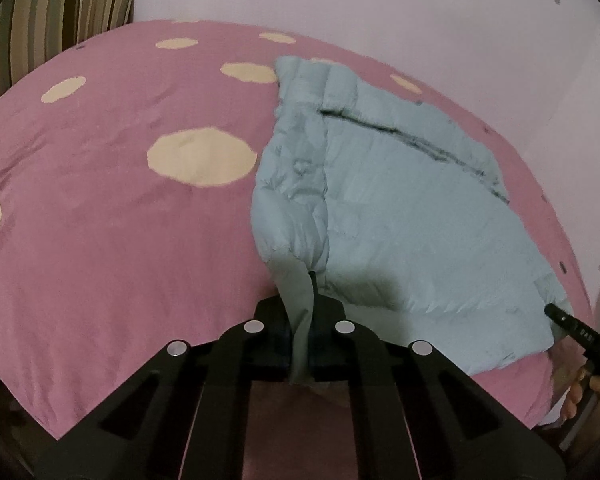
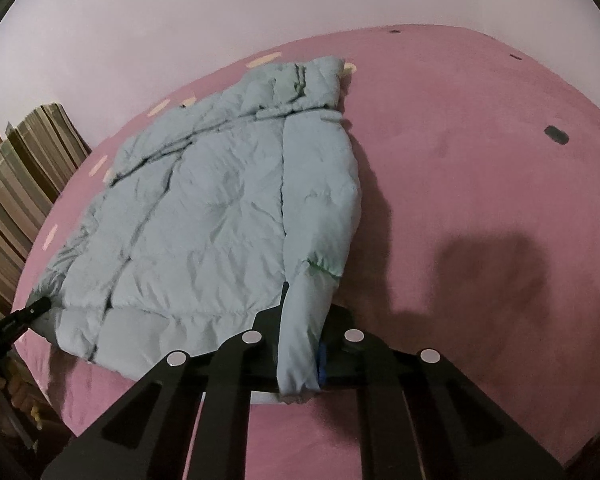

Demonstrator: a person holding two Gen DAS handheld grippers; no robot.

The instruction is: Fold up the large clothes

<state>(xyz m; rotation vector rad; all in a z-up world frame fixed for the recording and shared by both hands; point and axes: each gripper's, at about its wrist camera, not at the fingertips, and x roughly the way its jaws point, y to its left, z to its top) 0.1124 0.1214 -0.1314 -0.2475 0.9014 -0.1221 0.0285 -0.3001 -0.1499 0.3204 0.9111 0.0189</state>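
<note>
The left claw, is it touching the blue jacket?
Touching. The left wrist view shows the left claw closed on a fold of the blue jacket, the fabric pinched between its fingers.

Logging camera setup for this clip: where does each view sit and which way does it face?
Left wrist: on the left tongs, angled down at the bed; they pinch the jacket; right tongs at right.
Right wrist: on the right tongs, angled down; they grip a cuff; left tongs at left.
Shared: jacket, bed.
</note>
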